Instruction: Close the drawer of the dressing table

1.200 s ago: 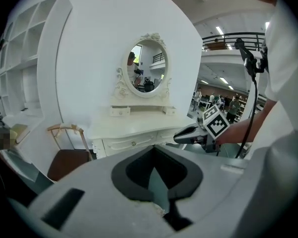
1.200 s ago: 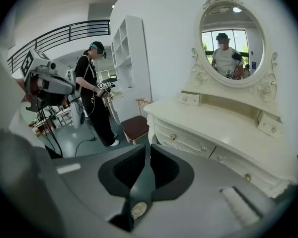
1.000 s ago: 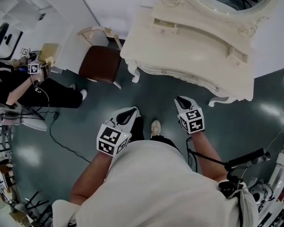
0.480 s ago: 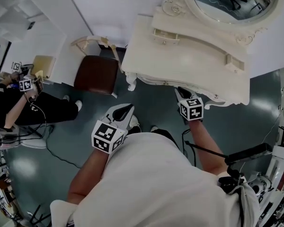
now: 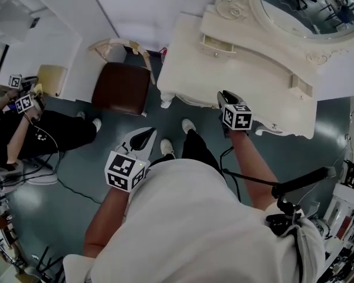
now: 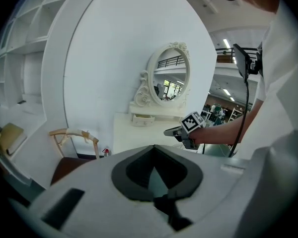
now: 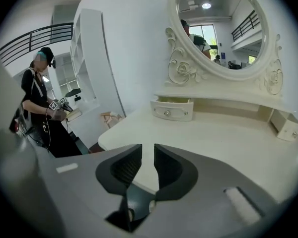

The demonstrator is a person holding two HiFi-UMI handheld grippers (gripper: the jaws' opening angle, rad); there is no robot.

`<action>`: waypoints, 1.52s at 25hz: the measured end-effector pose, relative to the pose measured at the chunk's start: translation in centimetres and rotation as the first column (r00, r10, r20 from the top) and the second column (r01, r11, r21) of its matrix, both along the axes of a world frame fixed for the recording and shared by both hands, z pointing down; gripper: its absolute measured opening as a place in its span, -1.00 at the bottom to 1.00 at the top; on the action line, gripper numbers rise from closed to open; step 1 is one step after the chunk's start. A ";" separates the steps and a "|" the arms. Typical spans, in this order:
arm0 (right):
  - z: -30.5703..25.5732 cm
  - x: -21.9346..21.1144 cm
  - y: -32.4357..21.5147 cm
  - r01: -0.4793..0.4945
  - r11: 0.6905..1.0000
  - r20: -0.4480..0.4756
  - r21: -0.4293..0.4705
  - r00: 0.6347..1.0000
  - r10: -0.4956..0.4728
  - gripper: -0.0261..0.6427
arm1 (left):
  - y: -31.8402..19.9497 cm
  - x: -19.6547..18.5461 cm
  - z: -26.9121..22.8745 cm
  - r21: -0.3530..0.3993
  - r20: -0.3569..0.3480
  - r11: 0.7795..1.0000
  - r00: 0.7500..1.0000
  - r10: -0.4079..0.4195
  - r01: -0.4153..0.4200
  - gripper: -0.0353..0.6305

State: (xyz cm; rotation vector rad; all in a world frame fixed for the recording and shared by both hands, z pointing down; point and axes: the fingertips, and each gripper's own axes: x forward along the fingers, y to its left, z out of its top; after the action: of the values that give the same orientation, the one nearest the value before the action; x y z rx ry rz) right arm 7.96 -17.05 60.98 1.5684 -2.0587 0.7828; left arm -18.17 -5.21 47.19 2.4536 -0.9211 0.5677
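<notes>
The cream dressing table point(image 5: 248, 69) stands ahead under an oval mirror point(image 5: 307, 5). Its small left drawer point(image 5: 218, 46) sits pulled out a little from the shelf under the mirror; it also shows in the right gripper view point(image 7: 172, 109) and in the left gripper view point(image 6: 143, 119). My right gripper point(image 5: 226, 95) hovers at the table's front edge, well short of the drawer. Its jaws point(image 7: 148, 155) have just been opening and stand apart with nothing between them. My left gripper point(image 5: 146, 133) hangs over the floor left of the table, fingertips together point(image 6: 154, 148), holding nothing.
A chair with a brown seat point(image 5: 123, 87) stands left of the table by the white wall. A person in black point(image 5: 23, 128) with grippers stands further left. A second small drawer point(image 5: 302, 86) sits at the shelf's right end. A cable trails on the dark floor point(image 5: 76, 181).
Both grippers have moved forward toward the table as I stepped closer. The right gripper went from over the floor to the table's front edge. The left one trails behind.
</notes>
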 end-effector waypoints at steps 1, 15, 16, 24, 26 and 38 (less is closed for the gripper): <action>0.2 0.2 -1.3 -0.008 1.000 0.015 0.000 1.000 0.008 -0.68 | -0.8 0.0 0.0 -0.004 0.006 1.000 1.000 -0.013 0.013 -0.88; 3.6 2.8 -15.4 -0.067 0.997 0.204 -0.045 0.976 0.075 -0.53 | -9.7 4.5 -0.4 -0.022 0.067 0.996 0.994 -0.088 0.090 -0.88; 3.9 2.9 -15.9 -0.070 0.996 0.217 -0.050 0.973 0.079 -0.52 | -10.1 4.8 -0.2 -0.025 0.073 0.996 0.993 -0.088 0.090 -0.88; 5.4 3.5 -18.6 -0.112 0.988 0.314 -0.104 0.939 0.139 -0.49 | -12.6 7.1 0.1 -0.037 0.099 0.995 0.991 -0.087 0.091 -0.88; 5.6 3.6 -19.1 -0.112 0.987 0.327 -0.115 0.934 0.144 -0.49 | -13.2 7.2 0.1 -0.039 0.100 0.995 0.991 -0.091 0.095 -0.88; 6.1 3.1 -20.2 -0.089 0.989 0.362 -0.121 0.923 0.128 -0.64 | -15.2 7.9 0.6 -0.052 0.111 0.991 0.987 -0.114 0.120 -0.88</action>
State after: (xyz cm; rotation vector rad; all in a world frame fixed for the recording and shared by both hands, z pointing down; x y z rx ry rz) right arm 11.11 -37.21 67.04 1.5840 -2.1543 1.2903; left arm -10.30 -20.37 47.78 2.3176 -1.0683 0.6811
